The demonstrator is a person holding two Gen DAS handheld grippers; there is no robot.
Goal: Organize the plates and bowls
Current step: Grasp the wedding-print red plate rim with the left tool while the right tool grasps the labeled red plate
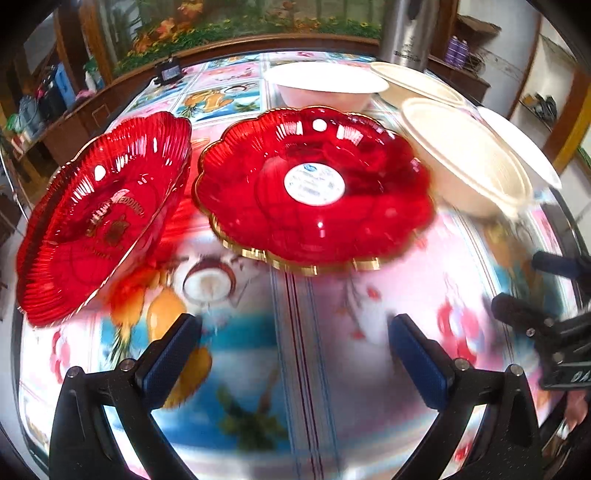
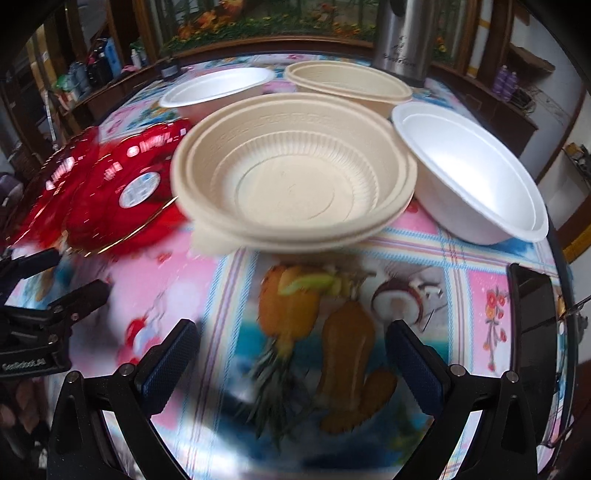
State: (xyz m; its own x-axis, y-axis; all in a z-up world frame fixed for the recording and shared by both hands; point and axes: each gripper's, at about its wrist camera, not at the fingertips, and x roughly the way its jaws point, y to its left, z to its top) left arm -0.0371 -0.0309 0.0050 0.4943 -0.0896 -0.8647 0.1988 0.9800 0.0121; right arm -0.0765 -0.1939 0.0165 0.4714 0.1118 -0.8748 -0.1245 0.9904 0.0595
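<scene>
Your left gripper [image 1: 295, 365] and right gripper [image 2: 291, 369] gape, grasping nothing, above the tablecloth [image 2: 155, 280]; 2 red plates [image 1: 314, 184] and beige bowls [image 2: 291, 177] sit beyond.

Looking like a home dining room: fruit-print oilcloth [image 2: 424, 258] covering the table, steel thermos [image 2: 402, 37] standing at the far edge, wooden shelves [image 1: 48, 110] holding bottles and clutter, floral mural [image 1: 236, 26] running along the back wall.
</scene>
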